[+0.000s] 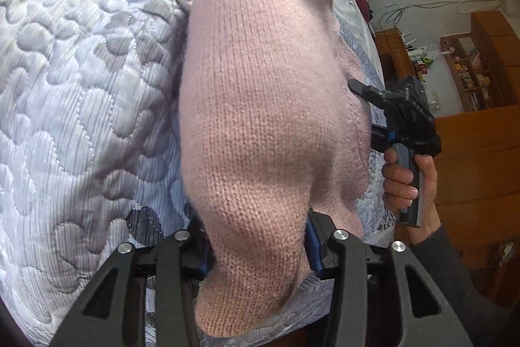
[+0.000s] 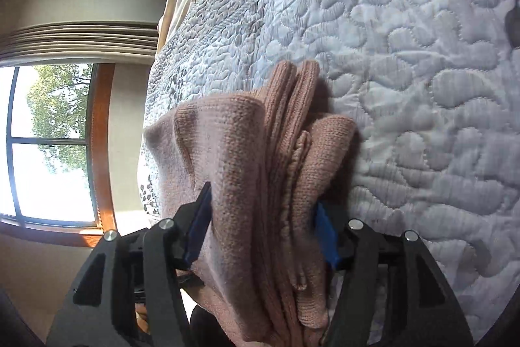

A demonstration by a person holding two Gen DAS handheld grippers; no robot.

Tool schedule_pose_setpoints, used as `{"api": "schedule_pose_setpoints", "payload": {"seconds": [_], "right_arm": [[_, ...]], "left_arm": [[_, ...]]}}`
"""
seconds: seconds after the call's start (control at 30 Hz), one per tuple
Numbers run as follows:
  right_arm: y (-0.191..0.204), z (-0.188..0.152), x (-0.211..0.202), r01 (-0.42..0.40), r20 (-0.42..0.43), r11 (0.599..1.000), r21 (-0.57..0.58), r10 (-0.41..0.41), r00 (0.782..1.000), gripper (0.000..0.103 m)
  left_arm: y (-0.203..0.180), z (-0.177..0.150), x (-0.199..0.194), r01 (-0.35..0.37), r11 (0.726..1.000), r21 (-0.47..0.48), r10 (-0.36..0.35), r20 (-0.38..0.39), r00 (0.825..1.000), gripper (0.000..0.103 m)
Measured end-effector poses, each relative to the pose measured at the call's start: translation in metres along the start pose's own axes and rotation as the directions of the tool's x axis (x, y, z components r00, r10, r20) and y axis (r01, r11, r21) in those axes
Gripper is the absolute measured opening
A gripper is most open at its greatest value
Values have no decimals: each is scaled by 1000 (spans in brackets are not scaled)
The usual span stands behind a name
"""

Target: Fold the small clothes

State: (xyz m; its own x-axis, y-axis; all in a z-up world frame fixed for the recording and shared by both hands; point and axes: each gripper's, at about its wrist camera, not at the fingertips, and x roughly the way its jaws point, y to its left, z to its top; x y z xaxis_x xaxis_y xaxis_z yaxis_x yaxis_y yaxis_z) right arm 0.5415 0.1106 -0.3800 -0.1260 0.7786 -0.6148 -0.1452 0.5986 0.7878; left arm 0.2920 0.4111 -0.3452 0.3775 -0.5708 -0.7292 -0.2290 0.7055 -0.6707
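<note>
A pink knit garment (image 1: 260,119) fills the middle of the left wrist view, lifted off the quilted bedspread (image 1: 81,86). My left gripper (image 1: 256,252) is shut on its near edge, the cloth bulging between the blue pads. At the right of that view my right gripper (image 1: 360,88), held by a hand (image 1: 403,178), meets the garment's far edge. In the right wrist view the pink knit garment (image 2: 260,171) hangs in bunched folds, and my right gripper (image 2: 263,226) is shut on it between its blue pads (image 2: 325,233).
The quilted bedspread (image 2: 406,54) covers the bed under both grippers. Wooden shelves (image 1: 471,73) and a wooden cabinet (image 1: 481,158) stand beyond the bed's right edge. A window (image 2: 48,145) with a wooden frame lies off the bed's edge in the right wrist view.
</note>
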Motion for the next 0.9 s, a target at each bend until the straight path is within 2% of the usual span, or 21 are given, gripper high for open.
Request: {"api": "schedule_pose_setpoints", "payload": {"seconds": [0.07, 0.13, 0.17, 0.2, 0.23, 0.3, 0.37, 0.5, 0.63, 0.73, 0.83, 0.9], "right_arm": [[4, -11, -26, 39, 70, 999, -37, -36, 997, 61], [16, -23, -48, 47, 129, 996, -79, -36, 991, 61], [23, -28, -54, 43, 138, 994, -103, -29, 990, 60], [28, -32, -55, 51, 136, 991, -125, -34, 990, 58], [32, -35, -53, 64, 129, 987, -145, -45, 991, 55], [37, -38, -37, 110, 103, 982, -155, -95, 990, 43], [36, -36, -16, 188, 76, 972, -140, -178, 981, 12], [36, -39, -21, 212, 133, 967, -145, -193, 972, 8], [0, -33, -15, 265, 128, 962, -62, -256, 958, 8], [4, -32, -12, 252, 127, 963, -99, -239, 963, 9], [15, -31, -17, 247, 126, 960, -129, -231, 965, 13], [29, -30, -26, 263, 161, 953, -148, -239, 957, 15]], "left_arm": [[-4, -3, -23, -72, 997, 13, 71, 79, 994, 55], [-20, -14, -53, -151, 986, 71, 134, 205, 970, 59], [-29, -21, -66, -157, 982, 105, 126, 252, 959, 61], [-37, -27, -75, -124, 983, 136, 83, 272, 959, 61], [-43, -32, -79, -77, 984, 162, 31, 273, 961, 61], [-58, -38, -68, 2, 977, 211, -49, 220, 974, 61], [-52, -40, -46, 21, 978, 205, -52, 148, 988, 59], [-34, -37, -2, 37, 990, 135, -45, 50, 998, 59], [-39, -32, 4, 66, 990, 128, -67, 3, 998, 55], [-63, -15, -29, 119, 972, 203, -132, 52, 990, 56], [-68, 32, -54, 124, 967, 223, -155, 130, 979, 57], [-59, 67, -49, 112, 971, 212, -143, 133, 981, 56]]}}
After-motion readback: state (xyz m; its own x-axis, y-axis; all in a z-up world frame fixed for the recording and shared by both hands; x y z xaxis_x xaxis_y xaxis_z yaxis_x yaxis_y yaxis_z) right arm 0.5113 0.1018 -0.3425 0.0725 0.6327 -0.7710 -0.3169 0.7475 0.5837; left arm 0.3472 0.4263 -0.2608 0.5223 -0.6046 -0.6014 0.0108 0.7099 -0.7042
